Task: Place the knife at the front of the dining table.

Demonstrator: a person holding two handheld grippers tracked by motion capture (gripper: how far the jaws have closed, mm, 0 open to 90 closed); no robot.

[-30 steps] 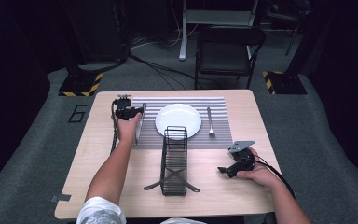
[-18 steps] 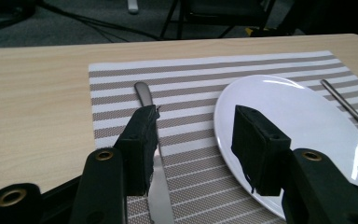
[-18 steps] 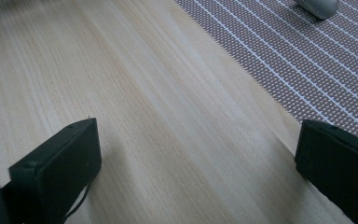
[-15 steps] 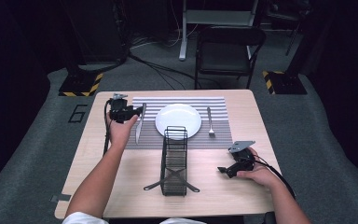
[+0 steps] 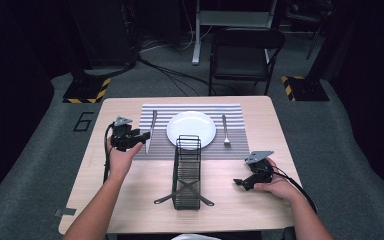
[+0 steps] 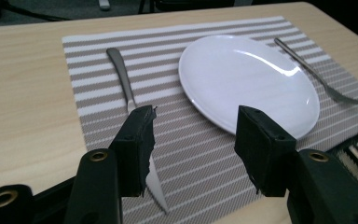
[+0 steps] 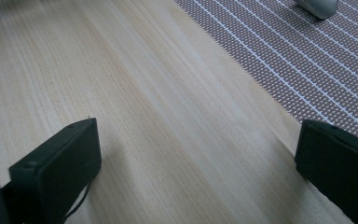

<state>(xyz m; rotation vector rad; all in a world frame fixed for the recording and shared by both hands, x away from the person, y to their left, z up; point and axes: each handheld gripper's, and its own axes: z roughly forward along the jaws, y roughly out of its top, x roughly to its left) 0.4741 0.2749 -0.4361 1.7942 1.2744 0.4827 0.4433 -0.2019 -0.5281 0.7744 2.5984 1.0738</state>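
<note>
Knife-placing step done: knife [image 5: 150, 132] flat on mat [image 5: 235, 112] at plate's [image 5: 191, 130] nine o'clock. Left tool [image 5: 141, 135] released, jaws just widened, empty; right tool [image 5: 240, 182] released, idle. Next: draw clear without nudging knife.

Both forearms are bare, and each black gripper, left gripper [image 5: 141, 136] and right gripper [image 5: 239, 182], has a grey three-cornered plate, a black cable and brass-coloured screws.

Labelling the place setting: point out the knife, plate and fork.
knife [image 6: 121, 74], left gripper view, on the handle.
plate [image 5: 191, 129], high view, on the centre of the dish.
fork [image 5: 225, 131], high view, mid-handle.
</note>
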